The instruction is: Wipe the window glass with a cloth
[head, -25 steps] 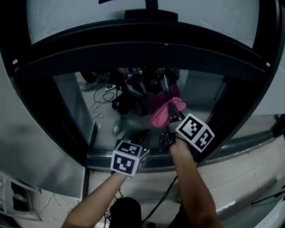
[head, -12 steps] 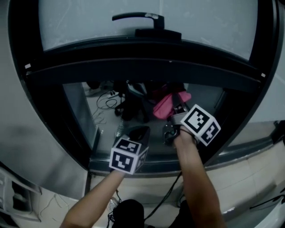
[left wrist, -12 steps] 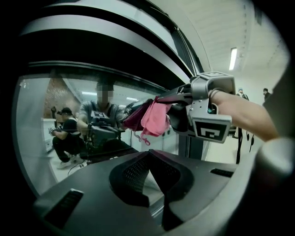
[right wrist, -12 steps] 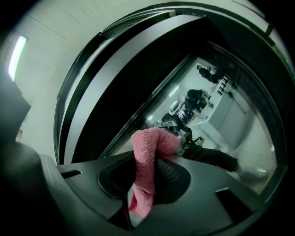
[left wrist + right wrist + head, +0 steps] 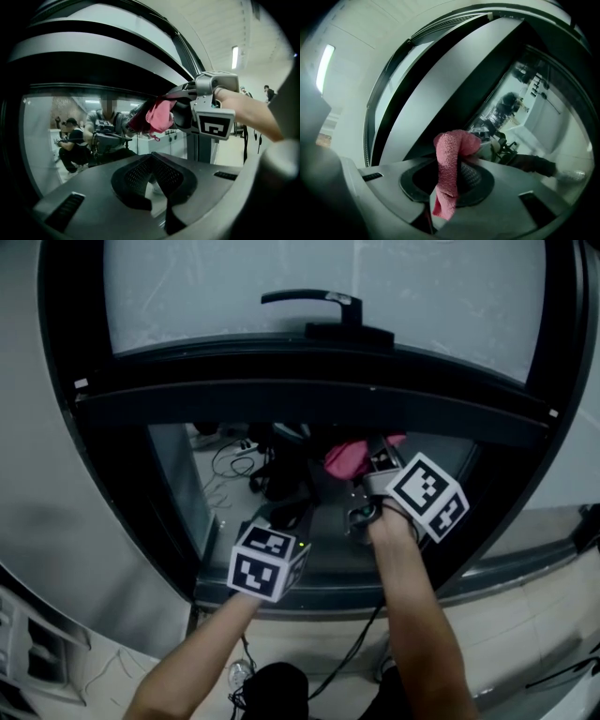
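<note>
Our left tool (image 5: 289, 518) hangs low before the lower window glass (image 5: 178, 474), its jaws closed on nothing. To its right, our right tool (image 5: 373, 468) is clamped on the pink cloth (image 5: 347, 457), which appears pressed to the pane's upper edge, just under the dark crossbar (image 5: 309, 395). We judge the wiping under way, with most of this pane not yet covered.
</note>
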A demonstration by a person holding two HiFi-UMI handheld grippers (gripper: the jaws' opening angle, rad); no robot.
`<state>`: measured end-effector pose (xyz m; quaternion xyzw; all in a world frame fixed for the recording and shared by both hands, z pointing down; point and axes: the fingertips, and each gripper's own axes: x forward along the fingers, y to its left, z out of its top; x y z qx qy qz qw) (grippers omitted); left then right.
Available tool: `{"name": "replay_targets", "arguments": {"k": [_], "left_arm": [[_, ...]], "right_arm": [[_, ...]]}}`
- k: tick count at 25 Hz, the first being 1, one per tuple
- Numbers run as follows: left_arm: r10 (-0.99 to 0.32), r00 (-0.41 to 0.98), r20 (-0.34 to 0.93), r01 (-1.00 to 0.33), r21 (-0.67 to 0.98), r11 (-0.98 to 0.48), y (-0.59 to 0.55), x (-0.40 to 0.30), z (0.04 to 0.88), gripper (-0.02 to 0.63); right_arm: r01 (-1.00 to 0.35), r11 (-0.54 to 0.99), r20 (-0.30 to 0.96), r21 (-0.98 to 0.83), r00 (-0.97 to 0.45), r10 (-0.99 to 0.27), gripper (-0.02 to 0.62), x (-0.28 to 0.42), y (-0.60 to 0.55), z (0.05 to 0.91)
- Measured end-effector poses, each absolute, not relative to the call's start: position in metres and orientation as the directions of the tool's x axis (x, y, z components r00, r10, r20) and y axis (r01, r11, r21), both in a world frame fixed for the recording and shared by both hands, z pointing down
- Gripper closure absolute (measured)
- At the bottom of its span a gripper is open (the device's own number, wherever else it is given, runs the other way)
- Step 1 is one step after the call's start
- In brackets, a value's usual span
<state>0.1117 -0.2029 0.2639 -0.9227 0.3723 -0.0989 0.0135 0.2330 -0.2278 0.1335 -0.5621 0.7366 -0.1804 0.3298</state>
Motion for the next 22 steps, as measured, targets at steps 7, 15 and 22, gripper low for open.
{"name": "replay_targets", "arguments": {"k": [7, 15, 22], "left_arm": [[-0.733, 0.665, 0.148, -0.718, -0.145, -0.681, -0.214, 0.07, 0.243, 0.606], [-0.763, 0.633, 0.131, -0.744, -0.17, -0.646, -0.225, 0.024, 0.229, 0.606], [-0.777, 0.614, 0.139, -0.758, -0.168, -0.63, -0.233, -0.005, 0.226, 0.606]], "right_arm": [[-0.662, 0.362, -0.306, -0.656, -0.206, -0.93, 0.534, 0.191, -0.232, 0.132], [-0.638, 0.41, -0.327, -0.651, -0.252, -0.911, 0.534, 0.144, -0.238, 0.131], [-0.634, 0.433, -0.342, -0.64, -0.27, -0.9, 0.534, 0.121, -0.243, 0.134]]}}
